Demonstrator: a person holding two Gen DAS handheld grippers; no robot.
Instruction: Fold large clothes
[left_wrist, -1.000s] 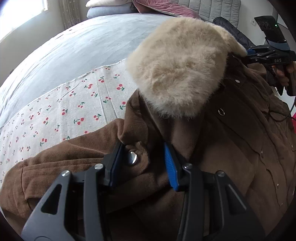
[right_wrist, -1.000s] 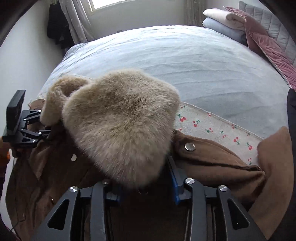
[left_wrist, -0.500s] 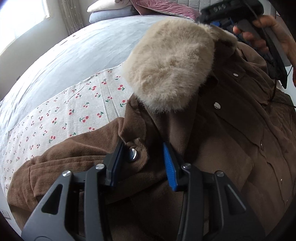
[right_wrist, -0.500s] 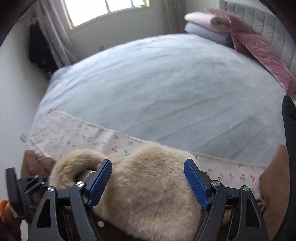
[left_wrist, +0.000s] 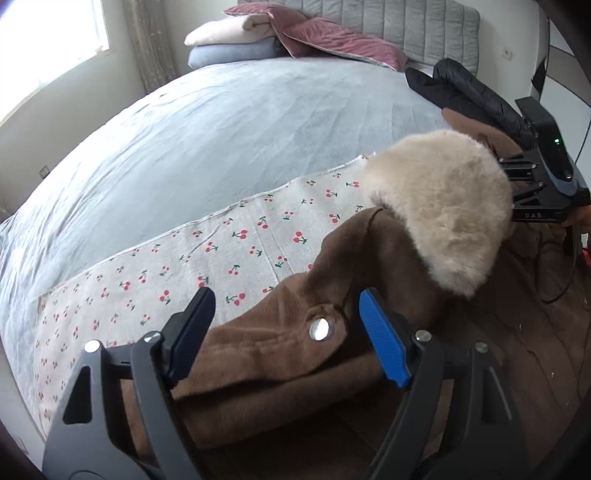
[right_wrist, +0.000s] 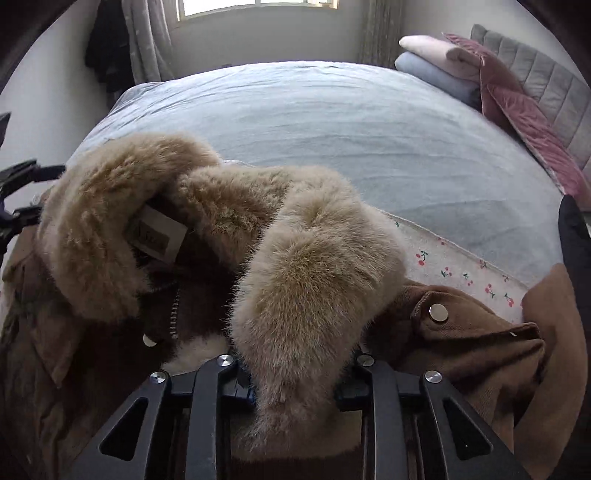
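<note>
Cherry-print cloth (left_wrist: 221, 251) covers the near strip of the grey bed (left_wrist: 229, 129), and on it lies the brown coat (left_wrist: 280, 354) with its beige fur collar (left_wrist: 443, 210). My left gripper (left_wrist: 288, 332) has just spread its jaws wide, so the coat's snap-button tab (left_wrist: 319, 328) sits loose between them, touched by neither pad. Further right, my right gripper (right_wrist: 295, 387) has just narrowed its jaws, which now clamp the lower end of the fur collar, the coat's open neck and label (right_wrist: 159, 236) just beyond.
</note>
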